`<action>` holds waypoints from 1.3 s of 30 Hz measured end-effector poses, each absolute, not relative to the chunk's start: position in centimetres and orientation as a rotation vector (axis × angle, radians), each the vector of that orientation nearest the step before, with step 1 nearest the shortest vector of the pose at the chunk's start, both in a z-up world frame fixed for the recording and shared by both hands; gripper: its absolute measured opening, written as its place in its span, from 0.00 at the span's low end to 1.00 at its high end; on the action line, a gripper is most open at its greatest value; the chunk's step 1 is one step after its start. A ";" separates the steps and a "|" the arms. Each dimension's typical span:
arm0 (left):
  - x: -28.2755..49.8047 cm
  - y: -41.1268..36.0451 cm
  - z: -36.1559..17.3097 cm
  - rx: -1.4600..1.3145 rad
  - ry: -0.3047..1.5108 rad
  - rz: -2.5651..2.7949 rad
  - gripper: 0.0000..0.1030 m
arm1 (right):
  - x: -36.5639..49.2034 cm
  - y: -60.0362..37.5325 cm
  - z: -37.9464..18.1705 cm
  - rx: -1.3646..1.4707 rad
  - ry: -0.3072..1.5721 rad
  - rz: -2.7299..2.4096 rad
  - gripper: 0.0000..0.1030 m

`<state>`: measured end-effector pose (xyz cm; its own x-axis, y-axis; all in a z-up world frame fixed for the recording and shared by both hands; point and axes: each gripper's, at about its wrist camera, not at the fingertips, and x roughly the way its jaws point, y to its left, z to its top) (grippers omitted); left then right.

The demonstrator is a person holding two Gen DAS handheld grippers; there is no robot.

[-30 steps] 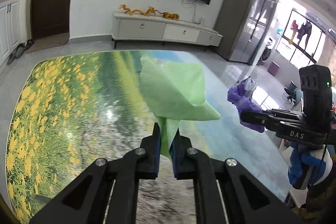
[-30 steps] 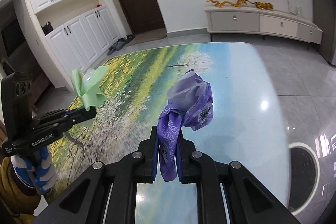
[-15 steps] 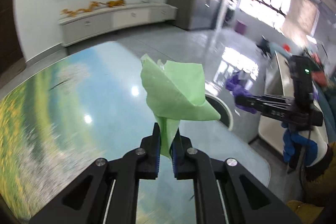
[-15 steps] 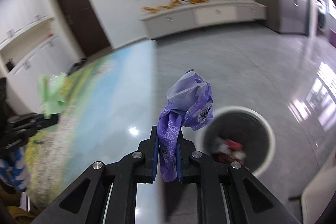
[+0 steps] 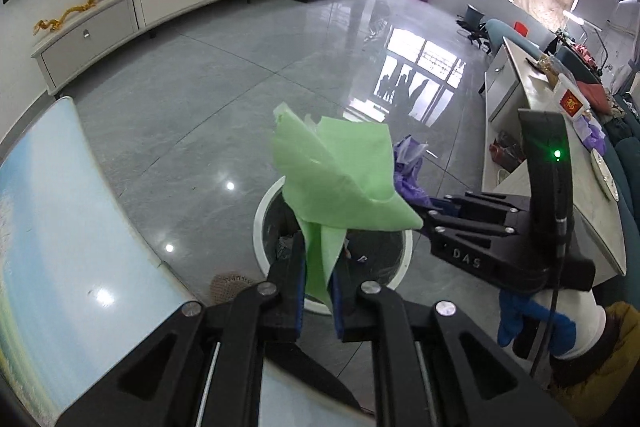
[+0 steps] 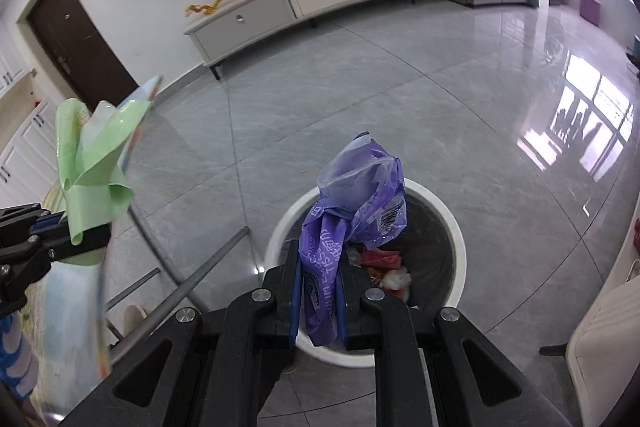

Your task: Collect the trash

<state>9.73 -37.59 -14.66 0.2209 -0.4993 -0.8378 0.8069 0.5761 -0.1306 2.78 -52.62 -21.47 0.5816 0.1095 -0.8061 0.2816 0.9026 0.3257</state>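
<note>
Poised over the bin point(image 5: 260, 227) with two pieces of trash in hand. Between the fingertips of the left gripper point(image 5: 316, 283), a green wrapper point(image 5: 336, 179), pinched by its lower end and fanning out above and ahead of the tips. Just loosened a shade at the jaws, with the wrapper between them and not yet dropped. Between the fingertips of the right gripper point(image 6: 318, 291), a purple bag point(image 6: 360, 195), clamped tight along its printed neck, bunched top ahead of the tips. Below and just ahead of both pairs of fingers, the bin's open mouth, with red and white scraps point(image 6: 380, 261) already at the bottom, just right of the right fingers. Off to the left of the left fingers, the edge of the table point(image 5: 60, 227). Judged well along: both pieces picked up, carried clear of the table and lined up over the bin. Left to do, by the look of it: opening both grips and letting wrapper and bag fall inside the rim. Worth watching: thin film, apt to cling to a pad or drift past the rim. Impossible to tell from here whether more trash waits elsewhere.
</note>
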 end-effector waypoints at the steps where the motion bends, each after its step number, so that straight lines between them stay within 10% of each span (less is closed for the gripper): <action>1: 10.0 -38.3 -14.9 0.373 0.994 -0.925 0.11 | 3.0 -53.2 -21.9 0.455 0.962 -0.107 0.13; 4: 10.8 -40.3 -16.3 0.374 1.034 -0.919 0.11 | 3.9 -54.0 -23.4 0.458 0.993 -0.115 0.15; 8: 11.7 -41.3 -17.2 0.319 1.061 -0.911 0.54 | 4.5 -55.1 -25.4 0.467 1.035 -0.142 0.38; 10: 12.0 -41.2 -17.1 0.293 1.057 -0.909 0.56 | 4.4 -55.5 -26.0 0.476 1.042 -0.169 0.55; 22: 10.9 -36.8 -12.9 0.292 0.920 -0.805 0.56 | 2.9 -54.5 -22.5 0.494 0.986 -0.230 0.56; 39: 8.3 -12.1 -2.8 0.104 0.602 -0.317 0.82 | 5.6 -36.1 -7.0 0.241 0.702 0.018 0.85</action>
<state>8.34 -12.06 -2.83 0.7778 -0.2622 -0.5711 0.3224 0.9466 0.0046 5.57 -36.11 -6.95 0.7647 0.0972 -0.6370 0.0643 0.9721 0.2255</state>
